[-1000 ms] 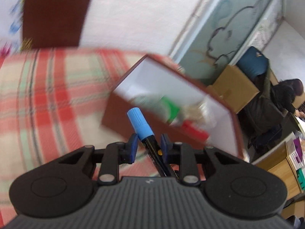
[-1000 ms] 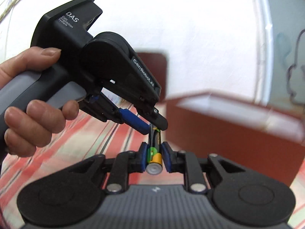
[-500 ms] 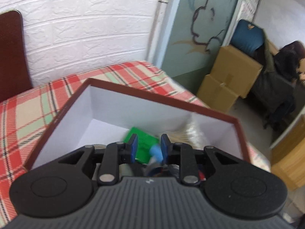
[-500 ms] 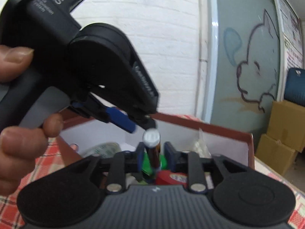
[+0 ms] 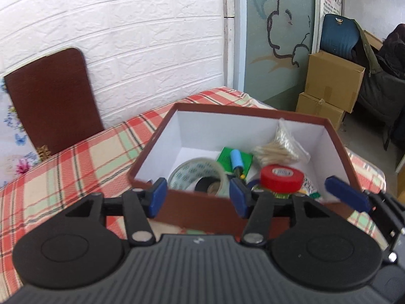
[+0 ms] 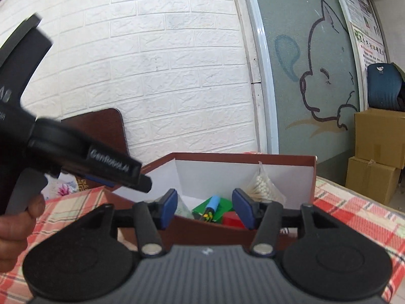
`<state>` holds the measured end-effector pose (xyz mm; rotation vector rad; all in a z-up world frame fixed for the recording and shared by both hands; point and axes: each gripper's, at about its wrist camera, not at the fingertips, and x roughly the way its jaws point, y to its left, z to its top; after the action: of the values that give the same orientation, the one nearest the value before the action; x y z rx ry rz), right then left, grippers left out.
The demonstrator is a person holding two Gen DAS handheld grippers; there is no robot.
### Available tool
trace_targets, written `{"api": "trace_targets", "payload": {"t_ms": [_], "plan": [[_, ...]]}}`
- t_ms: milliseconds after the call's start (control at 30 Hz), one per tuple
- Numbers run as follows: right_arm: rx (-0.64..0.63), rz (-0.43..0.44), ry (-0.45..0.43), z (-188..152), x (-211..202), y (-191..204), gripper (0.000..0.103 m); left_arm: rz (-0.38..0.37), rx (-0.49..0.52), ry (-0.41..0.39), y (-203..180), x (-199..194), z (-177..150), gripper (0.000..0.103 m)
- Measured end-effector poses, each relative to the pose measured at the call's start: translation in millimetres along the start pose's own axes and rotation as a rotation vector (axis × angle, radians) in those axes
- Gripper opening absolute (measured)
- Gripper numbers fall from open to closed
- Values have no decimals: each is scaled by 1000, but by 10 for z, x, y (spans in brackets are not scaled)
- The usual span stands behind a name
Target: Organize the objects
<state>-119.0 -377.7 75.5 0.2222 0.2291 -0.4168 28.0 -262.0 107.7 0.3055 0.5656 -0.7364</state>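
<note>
Left wrist view looks down into a brown box [image 5: 253, 111] with white inner walls, standing on a surface covered by a red, green and cream plaid cloth [image 5: 76, 167]. Inside the box lie a blue-capped marker [image 5: 236, 160] resting across a green packet [image 5: 235, 158], a roll of clear tape [image 5: 197, 174] at the near left, a red tape roll [image 5: 281, 177] at the near right, and a clear bag of cotton swabs [image 5: 281, 144] leaning into the far right corner. The left tool [image 5: 198, 196] hovers at the box's near wall with its blue-padded jaws opening and nothing between them. One blue pad of the other tool shows at the right edge.

From the right wrist view, the right tool [image 6: 205, 209] is also at the near wall, its jaws opening and empty; the marker, green packet and red roll are seen through the gap. A hand [image 6: 15, 230] grips the left tool's handle at the left of that view.

Behind the box, a dark brown lid [image 5: 50, 103] leans upright against a white brick wall [image 5: 139, 38]. Cardboard boxes [image 5: 329, 86] are stacked further right.
</note>
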Motion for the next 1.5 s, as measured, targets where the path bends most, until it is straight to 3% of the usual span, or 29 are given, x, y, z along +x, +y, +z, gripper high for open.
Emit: {"api": "trace_targets", "payload": {"t_ms": [167, 233, 367, 433, 600, 767, 967, 1333, 1500], "plan": [[53, 28, 14, -84, -358, 102, 61, 52, -14, 10, 138, -246, -246, 67], [80, 42, 23, -107, -437, 128, 77, 72, -24, 18, 194, -327, -350, 71], [141, 65, 42, -134, -585, 151, 86, 105, -40, 23, 285, -488, -557, 92], [178, 85, 72, -146, -638, 171, 96, 112, -48, 21, 319, -569, -652, 97], [275, 86, 127, -214, -716, 209, 103, 134, -54, 19, 389, -725, -870, 103], [319, 65, 166, -327, -778, 283, 103, 153, -65, 26, 445, -825, -1085, 103], [277, 17, 188, -351, -802, 456, 103, 189, -57, 103, 492, -812, -1230, 103], [205, -91, 190, -384, -792, 633, 103, 198, -62, 103, 550, -887, -1442, 103], [183, -83, 210, -414, -736, 658, 103, 222, -20, 112, 481, -877, -1497, 103]]}}
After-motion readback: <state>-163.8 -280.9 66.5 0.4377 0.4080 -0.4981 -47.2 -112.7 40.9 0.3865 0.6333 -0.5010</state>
